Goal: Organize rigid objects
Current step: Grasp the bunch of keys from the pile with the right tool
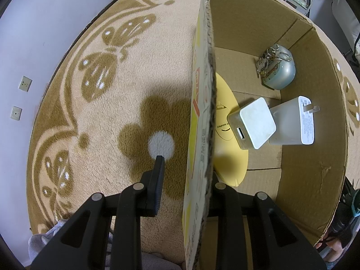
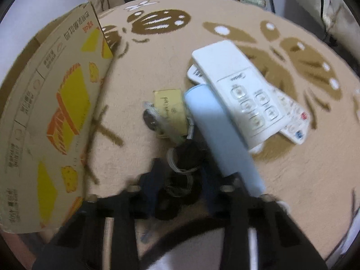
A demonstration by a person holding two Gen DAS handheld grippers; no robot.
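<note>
Black key bundle [image 2: 180, 180] sits between the right gripper [image 2: 180, 180] fingers, narrowed around it beside the cardboard box [image 1: 315, 135], while left gripper [image 1: 186, 168] fingers straddle the box wall, seemingly steadying it; chargers [image 1: 256, 123] already lie inside, remotes [image 2: 243, 94] outside.

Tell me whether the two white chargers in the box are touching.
Touching. The left wrist view shows the square charger leaning against the taller charger, their sides meeting with no gap, on the floor of the cardboard box.
</note>
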